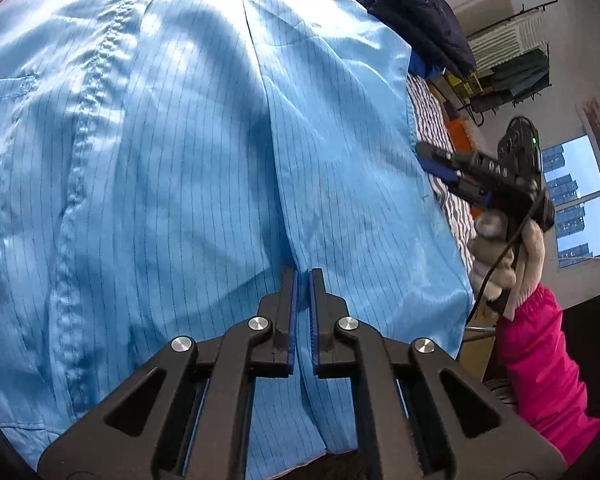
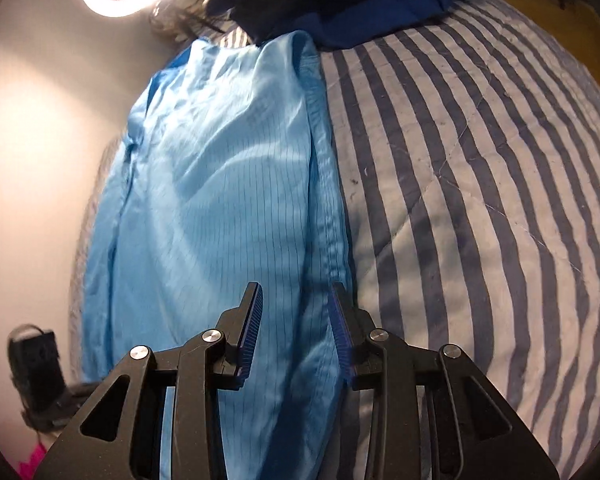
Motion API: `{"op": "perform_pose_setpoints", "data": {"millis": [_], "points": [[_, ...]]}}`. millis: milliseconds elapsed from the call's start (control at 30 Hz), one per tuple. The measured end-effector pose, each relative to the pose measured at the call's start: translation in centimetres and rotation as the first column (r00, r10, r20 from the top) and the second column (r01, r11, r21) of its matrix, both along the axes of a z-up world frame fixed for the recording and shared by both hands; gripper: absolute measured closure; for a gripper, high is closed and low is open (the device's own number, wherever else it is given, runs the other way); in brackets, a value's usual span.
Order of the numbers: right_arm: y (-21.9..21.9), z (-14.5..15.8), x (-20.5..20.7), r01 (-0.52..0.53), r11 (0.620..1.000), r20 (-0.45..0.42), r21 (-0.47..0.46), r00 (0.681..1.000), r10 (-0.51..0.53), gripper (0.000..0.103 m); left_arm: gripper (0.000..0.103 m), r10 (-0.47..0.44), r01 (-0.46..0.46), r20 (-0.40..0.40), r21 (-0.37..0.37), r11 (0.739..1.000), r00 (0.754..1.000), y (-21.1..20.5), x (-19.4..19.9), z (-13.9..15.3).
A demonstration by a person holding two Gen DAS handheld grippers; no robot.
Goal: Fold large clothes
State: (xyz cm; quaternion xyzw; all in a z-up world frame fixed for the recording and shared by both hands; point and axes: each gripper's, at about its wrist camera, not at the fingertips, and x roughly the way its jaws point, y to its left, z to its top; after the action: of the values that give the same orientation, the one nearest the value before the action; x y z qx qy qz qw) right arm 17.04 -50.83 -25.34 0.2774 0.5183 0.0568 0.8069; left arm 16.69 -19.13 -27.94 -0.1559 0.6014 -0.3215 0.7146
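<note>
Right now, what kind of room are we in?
Most likely a bedroom in a flat: the light blue garment lies on a striped quilt, a clothes rack stands behind, and a window shows tower blocks.

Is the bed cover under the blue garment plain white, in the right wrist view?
No, the bed cover beside the blue garment has dark and light stripes.

The garment (image 1: 180, 160) is light blue with thin dark pinstripes, the bedcover (image 2: 480, 200) at its three o'clock striped navy and pale grey, the sleeve (image 1: 540, 360) bright pink.
</note>
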Motion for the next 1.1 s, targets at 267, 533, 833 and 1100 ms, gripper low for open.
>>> {"op": "perform_pose_setpoints", "data": {"millis": [267,533,833,1100], "points": [[1.7,0.4,0.6,-0.012,0.993,0.016,-0.117,1.000,0.014,0.103,0.103,0.006,-0.006,0.026,0.005,1.000,1.000,-0.4,-0.4,0.7],[0.1,1.5,0.4,0.042,0.981,0.049,-0.190,0.998,-0.033,0.103,0.103,-0.001,-0.001,0.042,0.044,0.999,0.999,-0.7,-1.1,-0.3],[-0.5,3.7,-4.5,0.008,0.994,0.025,-0.113,1.000,-0.006,0.096,0.103,-0.004,-0.001,0.134,0.039,0.999,0.991,0.8,-3.6,3.2],[1.6,1.7,-11.8,-0.058,0.998,-0.029,0.003,0.998,0.058,0.058,0.103,-0.121,0.120,0.151,0.011,0.993,0.981,-2.7,-6.9,3.4]]}}
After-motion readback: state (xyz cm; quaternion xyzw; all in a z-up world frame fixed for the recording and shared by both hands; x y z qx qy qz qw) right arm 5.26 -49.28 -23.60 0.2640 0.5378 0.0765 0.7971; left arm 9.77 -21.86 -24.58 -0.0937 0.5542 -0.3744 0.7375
